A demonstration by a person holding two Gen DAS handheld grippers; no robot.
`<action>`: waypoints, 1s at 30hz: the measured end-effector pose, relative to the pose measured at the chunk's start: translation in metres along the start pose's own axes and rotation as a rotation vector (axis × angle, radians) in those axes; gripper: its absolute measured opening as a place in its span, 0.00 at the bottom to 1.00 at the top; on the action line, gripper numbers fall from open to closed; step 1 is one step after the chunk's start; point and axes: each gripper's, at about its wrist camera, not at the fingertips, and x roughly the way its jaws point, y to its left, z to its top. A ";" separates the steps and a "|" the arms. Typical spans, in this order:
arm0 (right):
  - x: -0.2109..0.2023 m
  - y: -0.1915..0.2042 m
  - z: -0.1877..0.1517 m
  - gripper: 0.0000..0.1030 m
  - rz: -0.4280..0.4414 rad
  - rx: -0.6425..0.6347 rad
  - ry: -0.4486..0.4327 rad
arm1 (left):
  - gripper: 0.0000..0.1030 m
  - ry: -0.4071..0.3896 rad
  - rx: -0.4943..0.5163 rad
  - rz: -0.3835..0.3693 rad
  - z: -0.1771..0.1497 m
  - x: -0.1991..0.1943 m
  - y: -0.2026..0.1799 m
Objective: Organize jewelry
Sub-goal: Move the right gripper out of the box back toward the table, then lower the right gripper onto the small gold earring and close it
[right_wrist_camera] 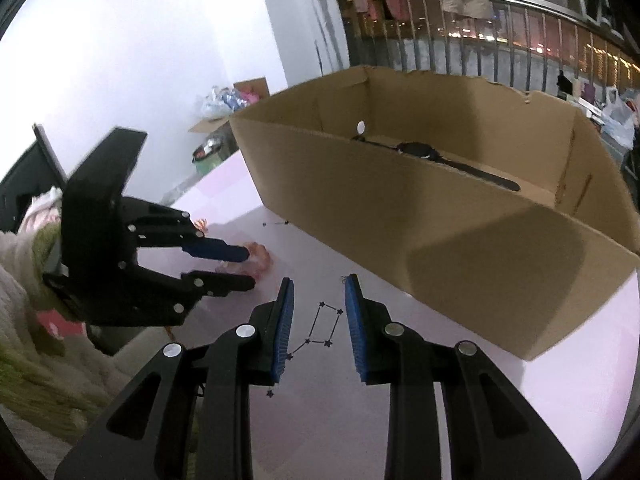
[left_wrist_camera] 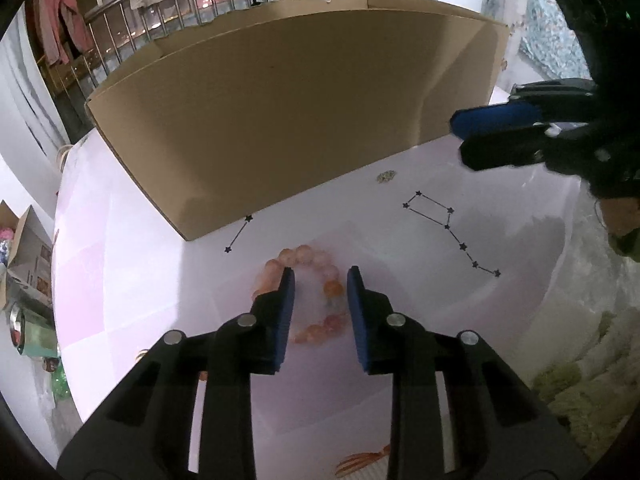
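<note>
Both tongs are matt black plastic with ribbed blue pads, and both stand apart with nothing clamped. Beneath the left gripper (left_wrist_camera: 321,276) lies a bracelet (left_wrist_camera: 316,300) of round, glossy peach and orange beads in a loose ring; the left pad reaches over one side of the ring, the other sits just outside the opposite side, and whether either touches a bead cannot be told. Under the right gripper (right_wrist_camera: 319,286) there is only the smooth pale pink table (right_wrist_camera: 440,380), printed with thin black star-and-line figures. Off to the left gripper's right, near the box, sits a small dull, lumpy trinket (left_wrist_camera: 386,176). Beyond both tongs stands a shallow cardboard box (right_wrist_camera: 400,216), plain brown with ragged upper edges. Inside it lies a black wristwatch (right_wrist_camera: 420,151), round-faced, its strap flat.
</note>
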 end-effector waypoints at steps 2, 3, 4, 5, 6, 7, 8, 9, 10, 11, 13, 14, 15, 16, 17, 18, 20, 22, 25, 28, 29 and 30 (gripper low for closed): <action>0.008 0.000 0.001 0.26 -0.003 -0.016 0.013 | 0.24 0.000 -0.003 -0.003 0.001 0.000 0.001; 0.011 -0.001 0.003 0.26 -0.004 -0.019 0.016 | 0.23 0.001 -0.004 -0.005 0.001 0.000 0.001; 0.014 -0.001 0.004 0.26 -0.004 -0.021 0.019 | 0.21 0.002 -0.004 -0.007 0.000 0.000 0.002; 0.016 -0.002 0.005 0.26 -0.003 -0.023 0.021 | 0.20 0.003 -0.004 -0.010 0.000 0.000 0.002; 0.019 -0.002 0.007 0.26 -0.006 -0.028 0.022 | 0.18 0.004 -0.004 -0.013 0.002 0.001 0.001; 0.022 -0.002 0.009 0.26 -0.009 -0.033 0.023 | 0.16 0.006 -0.005 -0.017 0.002 0.000 0.001; 0.025 -0.003 0.010 0.26 -0.010 -0.038 0.027 | 0.16 0.007 -0.005 -0.019 0.003 0.001 0.002; 0.027 -0.003 0.010 0.26 -0.011 -0.041 0.030 | 0.14 0.008 -0.005 -0.022 0.004 0.002 0.002; 0.029 -0.004 0.011 0.26 -0.011 -0.044 0.033 | 0.12 0.011 -0.007 -0.025 0.005 0.002 0.002; 0.032 -0.005 0.011 0.26 -0.010 -0.046 0.040 | 0.11 0.013 -0.009 -0.026 0.006 0.002 0.002; 0.036 -0.005 0.010 0.25 -0.013 -0.053 0.051 | 0.08 0.018 -0.011 -0.030 0.007 0.004 0.002; 0.038 -0.005 0.010 0.25 -0.015 -0.060 0.055 | 0.08 0.019 -0.011 -0.030 0.007 0.003 0.004; 0.039 -0.005 0.010 0.25 -0.017 -0.063 0.057 | 0.08 0.020 -0.011 -0.028 0.007 0.003 0.004; 0.040 -0.005 0.011 0.25 -0.019 -0.067 0.061 | 0.08 0.021 -0.012 -0.028 0.008 0.003 0.005; 0.041 -0.005 0.011 0.25 -0.020 -0.069 0.062 | 0.08 0.022 -0.013 -0.029 0.008 0.004 0.005; 0.043 -0.005 0.012 0.24 -0.020 -0.069 0.063 | 0.08 0.023 -0.013 -0.028 0.009 0.004 0.005; 0.045 -0.006 0.013 0.24 -0.020 -0.071 0.069 | 0.08 0.023 -0.014 -0.027 0.010 0.004 0.004; 0.048 -0.005 0.012 0.21 -0.022 -0.076 0.078 | 0.08 0.023 -0.015 -0.028 0.009 0.004 0.004; 0.053 -0.005 0.011 0.17 -0.035 -0.082 0.095 | 0.08 0.020 -0.015 -0.027 0.010 0.004 0.004; 0.056 -0.005 0.011 0.14 -0.045 -0.079 0.094 | 0.08 0.019 -0.017 -0.027 0.009 0.005 0.004; 0.055 -0.005 0.011 0.11 -0.051 -0.076 0.094 | 0.08 0.019 -0.017 -0.027 0.009 0.005 0.004; 0.056 -0.006 0.011 0.08 -0.056 -0.076 0.095 | 0.08 0.018 -0.018 -0.027 0.009 0.005 0.004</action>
